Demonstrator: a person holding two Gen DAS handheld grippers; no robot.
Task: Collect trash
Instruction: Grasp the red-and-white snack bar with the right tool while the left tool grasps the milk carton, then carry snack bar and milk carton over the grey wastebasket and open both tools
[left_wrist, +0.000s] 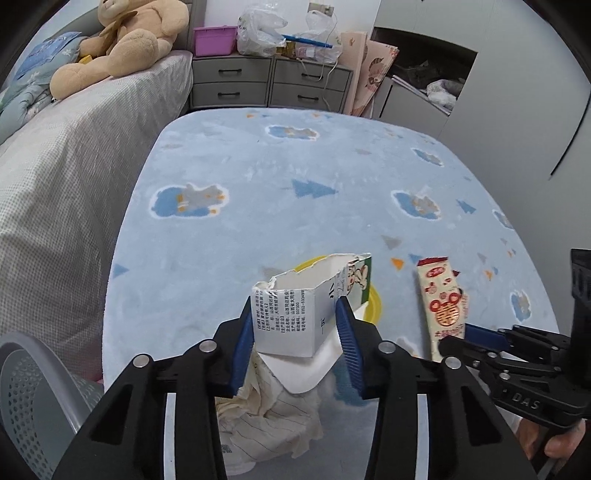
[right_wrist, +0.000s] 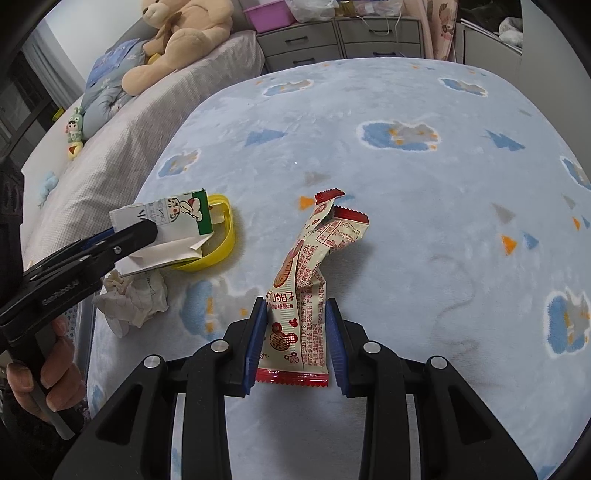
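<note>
My left gripper is shut on a torn white carton with a green edge, held above a yellow lid and crumpled paper on the blue rug. The carton, lid and paper also show in the right wrist view. My right gripper is shut on a cream and red snack wrapper, which stands up from the rug. The wrapper and right gripper show at the right of the left wrist view.
A grey perforated bin sits at the lower left. A bed with a teddy bear runs along the left. Grey drawers with plastic bags stand at the back. The blue patterned rug covers the floor.
</note>
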